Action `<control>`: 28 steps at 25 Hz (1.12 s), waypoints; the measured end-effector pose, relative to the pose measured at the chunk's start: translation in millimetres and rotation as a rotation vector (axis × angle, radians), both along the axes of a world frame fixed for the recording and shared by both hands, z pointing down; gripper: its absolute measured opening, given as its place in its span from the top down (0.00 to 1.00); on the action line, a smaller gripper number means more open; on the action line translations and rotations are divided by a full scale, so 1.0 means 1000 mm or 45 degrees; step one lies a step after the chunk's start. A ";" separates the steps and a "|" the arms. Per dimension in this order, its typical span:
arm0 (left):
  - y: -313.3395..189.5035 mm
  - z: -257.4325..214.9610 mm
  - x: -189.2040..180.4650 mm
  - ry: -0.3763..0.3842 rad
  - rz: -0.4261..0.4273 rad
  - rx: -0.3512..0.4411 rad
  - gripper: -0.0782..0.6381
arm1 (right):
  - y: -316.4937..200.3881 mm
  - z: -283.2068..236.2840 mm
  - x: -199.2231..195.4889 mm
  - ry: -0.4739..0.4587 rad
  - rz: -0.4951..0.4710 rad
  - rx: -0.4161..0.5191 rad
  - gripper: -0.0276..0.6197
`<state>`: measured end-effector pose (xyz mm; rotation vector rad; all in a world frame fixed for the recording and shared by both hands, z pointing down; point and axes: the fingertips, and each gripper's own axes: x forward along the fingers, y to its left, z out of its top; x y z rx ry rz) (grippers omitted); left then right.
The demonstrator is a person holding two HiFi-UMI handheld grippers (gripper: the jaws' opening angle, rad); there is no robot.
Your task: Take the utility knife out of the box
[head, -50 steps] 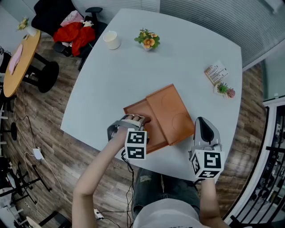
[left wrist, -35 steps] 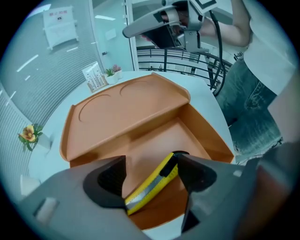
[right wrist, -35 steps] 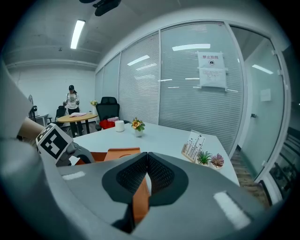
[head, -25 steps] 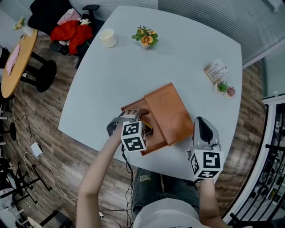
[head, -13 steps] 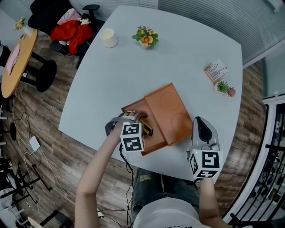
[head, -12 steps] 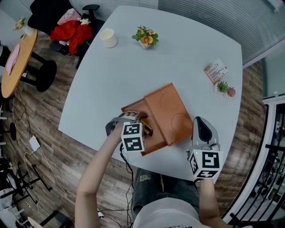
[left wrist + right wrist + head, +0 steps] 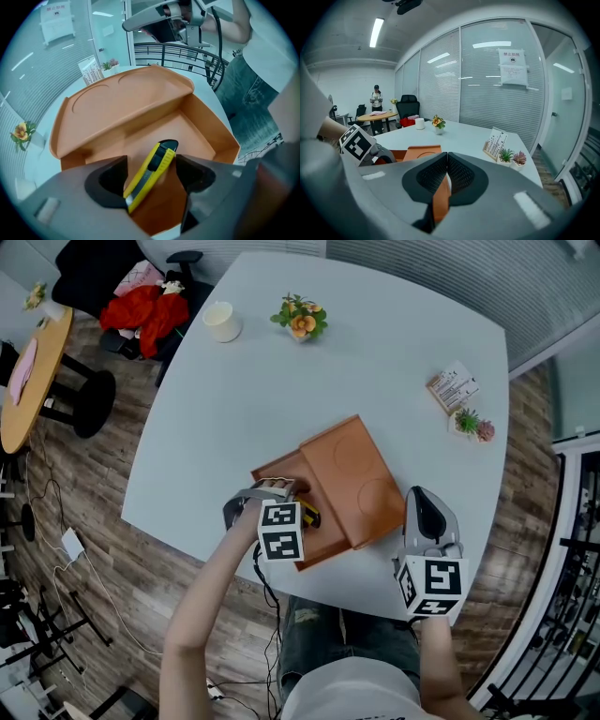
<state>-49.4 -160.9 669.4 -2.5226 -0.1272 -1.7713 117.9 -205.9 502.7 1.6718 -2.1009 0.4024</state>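
Note:
An orange box (image 7: 273, 470) sits near the table's front edge, its lid (image 7: 352, 479) slid off to the right and lying partly over it. In the open part lies a yellow and black utility knife (image 7: 308, 516). My left gripper (image 7: 287, 495) reaches into the box from the near side. In the left gripper view the knife (image 7: 154, 164) stands slanted between the two jaws of the left gripper (image 7: 151, 169); they are open, with a gap on the right side. My right gripper (image 7: 424, 501) hovers right of the box, shut on nothing (image 7: 447, 165).
A white cup (image 7: 222, 322) and a flower pot (image 7: 302, 318) stand at the far side of the table. A card stand (image 7: 453, 387) and small plants (image 7: 472, 425) are at the right edge. Left of the table are a round wooden table (image 7: 28, 362) and a chair with red clothes (image 7: 141, 310).
My left gripper has moved from the box's near-left edge in over its open part, and the knife now lies between its jaws. The right gripper has stayed put.

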 end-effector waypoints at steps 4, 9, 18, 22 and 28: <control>0.005 0.000 0.000 -0.004 0.043 -0.037 0.47 | 0.000 0.002 -0.002 -0.006 0.001 -0.004 0.91; 0.010 -0.001 0.001 -0.006 0.089 -0.070 0.55 | 0.000 0.003 -0.001 -0.007 0.006 -0.009 0.91; 0.014 -0.002 0.008 0.041 0.152 -0.065 0.61 | -0.004 0.000 0.006 -0.007 0.039 0.011 0.91; 0.017 -0.009 0.018 0.060 0.177 -0.066 0.64 | -0.004 -0.002 0.008 -0.008 0.043 0.016 0.91; 0.020 -0.020 0.019 0.068 0.238 -0.019 0.67 | -0.002 -0.006 0.005 -0.011 0.038 0.021 0.91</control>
